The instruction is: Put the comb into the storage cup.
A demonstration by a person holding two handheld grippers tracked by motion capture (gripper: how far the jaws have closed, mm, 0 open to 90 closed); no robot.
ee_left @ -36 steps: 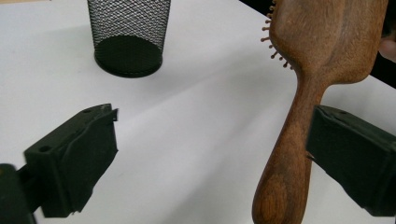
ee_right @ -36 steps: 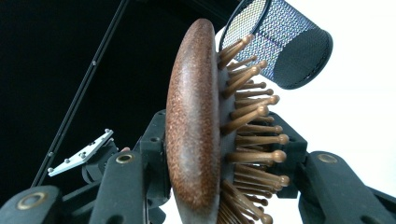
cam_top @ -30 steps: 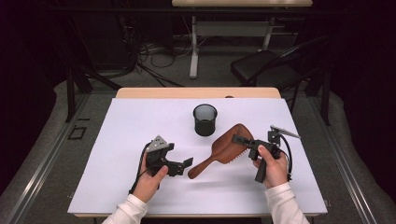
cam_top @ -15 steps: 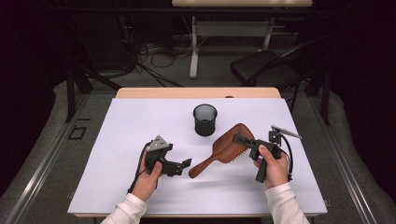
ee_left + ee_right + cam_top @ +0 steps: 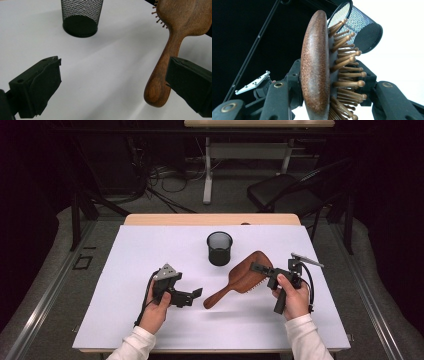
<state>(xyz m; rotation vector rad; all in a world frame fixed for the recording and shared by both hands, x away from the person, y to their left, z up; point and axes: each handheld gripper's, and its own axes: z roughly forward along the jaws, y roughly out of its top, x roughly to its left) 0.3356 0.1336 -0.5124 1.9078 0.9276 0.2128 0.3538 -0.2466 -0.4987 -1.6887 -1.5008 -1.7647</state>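
A wooden paddle hairbrush (image 5: 240,280) hangs tilted above the white table, bristles down and handle pointing toward my left hand. My right gripper (image 5: 257,268) is shut on the brush's head; in the right gripper view the jaws clamp its back and bristle side (image 5: 315,70). My left gripper (image 5: 192,296) is open, its jaws just left of the handle's end. In the left gripper view the handle (image 5: 160,82) sits beside the right-hand jaw, not between the jaws. A black mesh cup (image 5: 219,248) stands upright behind the brush.
The white table sheet (image 5: 150,250) stretches wide around both hands. A wooden edge (image 5: 210,219) borders the far side. Beyond it stand a dark chair (image 5: 285,192) and a desk leg (image 5: 207,170) on the floor.
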